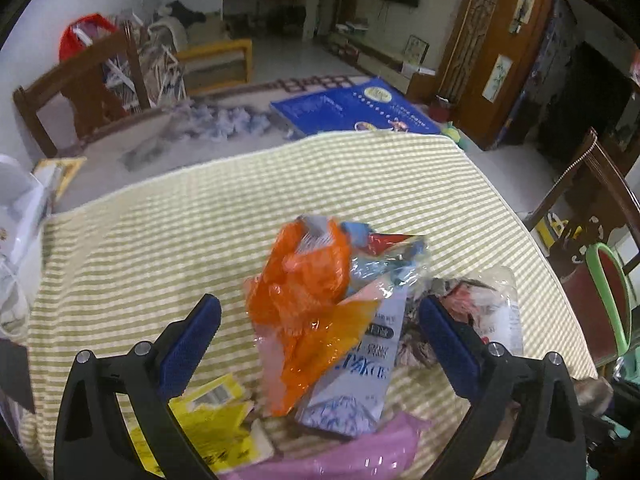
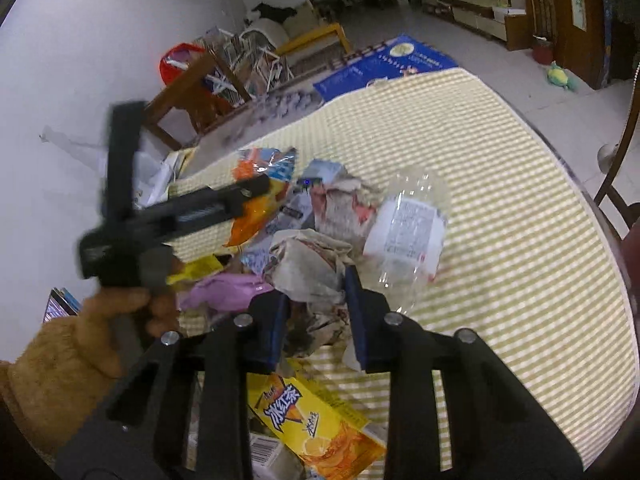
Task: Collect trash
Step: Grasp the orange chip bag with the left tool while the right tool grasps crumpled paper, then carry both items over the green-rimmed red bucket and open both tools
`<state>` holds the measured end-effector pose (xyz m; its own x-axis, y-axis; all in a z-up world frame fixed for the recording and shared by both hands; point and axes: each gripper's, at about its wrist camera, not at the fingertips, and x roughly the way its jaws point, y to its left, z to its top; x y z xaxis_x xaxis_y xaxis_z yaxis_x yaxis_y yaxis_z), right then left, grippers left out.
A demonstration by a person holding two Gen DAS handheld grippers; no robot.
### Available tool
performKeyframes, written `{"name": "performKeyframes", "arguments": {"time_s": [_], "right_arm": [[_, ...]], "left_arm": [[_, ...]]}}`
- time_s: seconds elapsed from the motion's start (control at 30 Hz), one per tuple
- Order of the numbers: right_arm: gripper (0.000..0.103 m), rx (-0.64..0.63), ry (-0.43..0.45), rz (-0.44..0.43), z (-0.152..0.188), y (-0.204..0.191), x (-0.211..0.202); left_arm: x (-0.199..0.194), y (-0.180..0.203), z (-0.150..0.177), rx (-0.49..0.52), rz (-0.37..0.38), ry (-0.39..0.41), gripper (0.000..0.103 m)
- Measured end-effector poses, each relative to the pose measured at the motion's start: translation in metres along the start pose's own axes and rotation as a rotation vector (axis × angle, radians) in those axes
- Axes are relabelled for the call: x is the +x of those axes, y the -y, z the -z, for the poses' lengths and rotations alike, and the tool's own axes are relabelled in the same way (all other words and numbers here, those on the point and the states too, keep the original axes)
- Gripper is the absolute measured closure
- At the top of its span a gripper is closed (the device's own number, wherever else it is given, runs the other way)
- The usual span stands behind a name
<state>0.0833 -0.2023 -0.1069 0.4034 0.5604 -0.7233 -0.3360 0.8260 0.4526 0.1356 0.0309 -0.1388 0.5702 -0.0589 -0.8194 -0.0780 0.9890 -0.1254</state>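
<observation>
A heap of trash lies on the striped tablecloth (image 1: 160, 240). My left gripper (image 1: 320, 304) hangs open over it, its blue pads wide on either side of an orange wrapper (image 1: 308, 292) and touching nothing. Under the wrapper lies a white and blue carton (image 1: 352, 380). A yellow packet (image 1: 212, 432) and a pink bag (image 1: 360, 452) lie nearer. My right gripper (image 2: 316, 292) is shut on a crumpled newspaper ball (image 2: 312, 268). A clear plastic bottle (image 2: 408, 232) lies just right of the ball. A yellow iced-tea carton (image 2: 316, 428) lies below the right fingers.
A hand in a tan fleece sleeve (image 2: 80, 340) holds the left tool's black frame (image 2: 180, 216). A blue book (image 1: 352, 108) lies at the table's far end. Wooden chairs stand at the far left (image 1: 80, 88) and right (image 1: 592, 216). A white bag (image 1: 16, 216) sits at the left edge.
</observation>
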Motion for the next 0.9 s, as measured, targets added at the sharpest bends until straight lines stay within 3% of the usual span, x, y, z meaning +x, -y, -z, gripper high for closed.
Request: {"name": "performKeyframes", "arguments": {"time_s": [0.07,0.13,0.2,0.27,0.3,0.57,0.9], "right_arm": [[0.076,-0.001,0.003,-0.001,-0.001,0.000,-0.003],[0.076,-0.002,0.004,-0.003,0.001,0.000,-0.003],[0.076,-0.001,0.009,-0.002,0.001,-0.001,-0.004],[0.076,0.001,0.015,-0.001,0.001,0.002,-0.009],[0.076,0.001,0.019,0.002,0.000,0.002,-0.011],[0.076,-0.003,0.079,0.006,-0.003,0.007,-0.035],[0.076,-0.019,0.167,0.018,-0.012,0.019,-0.078]], "left_arm": [[0.009,-0.002,-0.002,-0.017,0.007,-0.024,0.010],[0.016,-0.004,-0.002,-0.032,0.025,-0.046,0.020],[0.022,-0.007,-0.003,-0.050,0.053,-0.073,0.042],[0.027,-0.010,-0.002,-0.071,0.080,-0.091,0.057],[0.029,-0.011,-0.002,-0.079,0.088,-0.094,0.059],[-0.017,-0.008,-0.004,-0.096,0.110,-0.003,0.061],[-0.102,0.044,-0.003,-0.065,0.149,0.141,0.061]]}}
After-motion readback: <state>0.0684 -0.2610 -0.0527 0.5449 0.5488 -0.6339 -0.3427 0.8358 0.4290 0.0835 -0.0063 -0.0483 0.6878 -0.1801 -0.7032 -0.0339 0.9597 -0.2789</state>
